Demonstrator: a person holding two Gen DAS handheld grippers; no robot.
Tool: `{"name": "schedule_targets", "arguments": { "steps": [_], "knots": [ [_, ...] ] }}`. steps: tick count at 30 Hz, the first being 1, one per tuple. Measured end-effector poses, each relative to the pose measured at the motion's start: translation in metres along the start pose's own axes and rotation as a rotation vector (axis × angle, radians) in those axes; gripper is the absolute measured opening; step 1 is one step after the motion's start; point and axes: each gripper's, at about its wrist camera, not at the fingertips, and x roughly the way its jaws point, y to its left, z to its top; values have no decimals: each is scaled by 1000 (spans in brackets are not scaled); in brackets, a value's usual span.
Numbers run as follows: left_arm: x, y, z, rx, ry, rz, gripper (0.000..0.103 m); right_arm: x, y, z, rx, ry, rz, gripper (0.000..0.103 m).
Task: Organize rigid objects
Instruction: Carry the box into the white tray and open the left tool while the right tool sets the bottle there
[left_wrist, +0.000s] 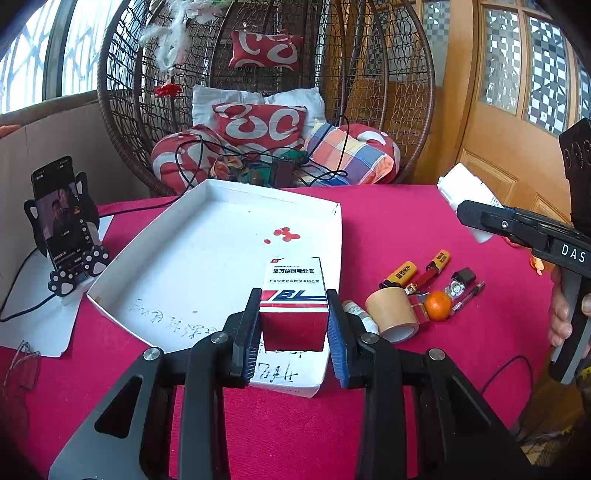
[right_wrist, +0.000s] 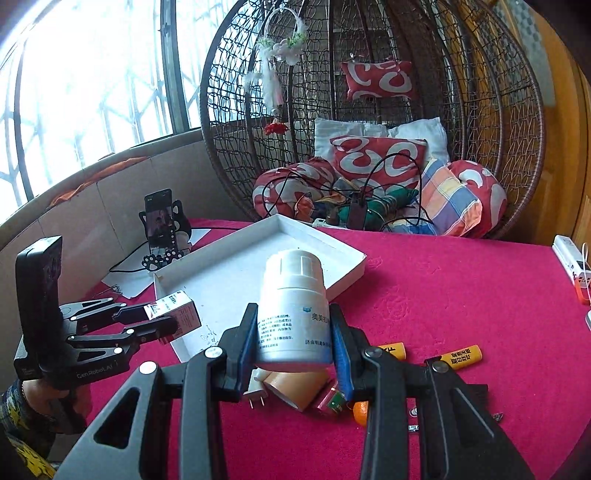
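My left gripper (left_wrist: 294, 325) is shut on a red and white medicine box (left_wrist: 294, 299), held above the near edge of the white tray (left_wrist: 177, 251). The same box (right_wrist: 177, 314) shows in the right wrist view between the left gripper's fingers (right_wrist: 155, 321), over the tray's (right_wrist: 343, 254) near corner. My right gripper (right_wrist: 294, 343) is shut on a white pill bottle (right_wrist: 291, 306), lifted off the red tablecloth. In the left wrist view that bottle (left_wrist: 465, 199) sticks out of the right gripper (left_wrist: 469, 218) at the right edge.
Right of the tray lie two yellow lighters (left_wrist: 399, 275), a tape roll (left_wrist: 393, 314), a small orange (left_wrist: 437, 305), a pen (left_wrist: 469, 295) and a small vial (left_wrist: 360, 314). A phone on a stand (left_wrist: 61, 218) stands at the left. A wicker hanging chair (left_wrist: 258, 92) is behind the table.
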Motion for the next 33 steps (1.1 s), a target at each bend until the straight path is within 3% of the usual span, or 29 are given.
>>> {"name": "schedule_targets", "arguments": {
  "steps": [6,11,17,26,27,28,29,30,31,32,33],
  "knots": [
    [17,32,31,-57,-22,33,32,21,15,31,-11,0,25,36],
    [56,69,50,-151,24,75,32,60,30,45,21,55,61,36],
    [98,100,41,-268,114,102,32,120,50,36,63,147,67,36],
    [109,117,29,-335,152,139,33,163,68,8,12,224,20,37],
    [109,119,28,-343,154,146,41,165,68,7,10,231,19,37],
    [107,121,28,-353,149,156,61,167,69,6,2,236,15,37],
    [106,122,27,-363,139,164,74,166,70,6,-9,233,14,39],
    [103,124,27,-374,121,165,92,165,71,5,-18,226,10,48],
    [99,124,26,-385,98,166,96,161,71,5,-23,215,8,56],
    [95,125,26,-395,74,171,96,157,71,5,-23,199,7,74],
    [90,124,26,-401,47,176,96,152,71,5,-19,179,8,86]
  ]
}}
